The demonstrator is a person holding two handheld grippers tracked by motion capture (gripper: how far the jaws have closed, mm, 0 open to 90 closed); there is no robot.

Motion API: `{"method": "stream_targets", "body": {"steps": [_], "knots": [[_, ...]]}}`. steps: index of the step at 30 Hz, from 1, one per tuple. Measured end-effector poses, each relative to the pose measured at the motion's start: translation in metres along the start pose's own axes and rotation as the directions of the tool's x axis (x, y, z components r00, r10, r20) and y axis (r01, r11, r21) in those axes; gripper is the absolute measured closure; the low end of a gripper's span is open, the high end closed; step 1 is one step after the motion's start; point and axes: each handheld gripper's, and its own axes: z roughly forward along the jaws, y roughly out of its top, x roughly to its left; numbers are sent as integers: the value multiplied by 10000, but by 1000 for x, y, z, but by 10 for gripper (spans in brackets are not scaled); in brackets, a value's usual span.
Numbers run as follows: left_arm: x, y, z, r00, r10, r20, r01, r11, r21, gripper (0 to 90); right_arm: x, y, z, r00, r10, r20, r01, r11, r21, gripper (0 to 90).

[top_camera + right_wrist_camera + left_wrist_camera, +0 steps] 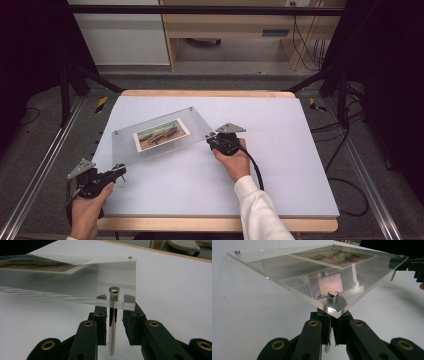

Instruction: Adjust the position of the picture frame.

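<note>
On the pale blue table top (280,165) sits a clear plastic picture frame (155,132) with a small landscape photo (161,134) pressed inside it. It lies a little left of the middle and is turned at a slant. Shiny metal pins stick through its corners. Down at the near left corner, the left gripper (120,172) is clenched tight. In the left gripper view its black jaws are pinched together right under the frame's corner, around the leg of a silver pin (333,295) whose round head pokes up through the plastic. At the right corner of the frame, the right gripper (212,140) points in from the person's hand (232,159). In the right gripper view a long silver pin (113,322) hangs down between its two jaws. One pad looks close against the pin, but a thin gap shows on the other side, so the jaws are not squeezing it yet. The person's white sleeve (260,210) comes in from the bottom edge.
</note>
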Motion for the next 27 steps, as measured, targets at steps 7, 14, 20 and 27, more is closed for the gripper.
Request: {"method": "stream_targets", "body": {"steps": [7,14,20,27], "knots": [[0,0,-1,10000,26,9,-26,10000,-37,842,2,4,2,9995,-302,28,303,9992,-255,844],[-2,0,0,9993,310,-228,-309,9995,39,837,1,4,1,9999,-78,-104,75,9995,-321,850],[-3,0,5,9971,522,-560,-524,9986,-14,777,0,3,2,9998,28,-193,-32,9998,-215,850],[-1,1,9,9972,449,-604,-460,9988,-170,756,0,4,2,9998,50,-217,-53,9999,-152,850]]}}
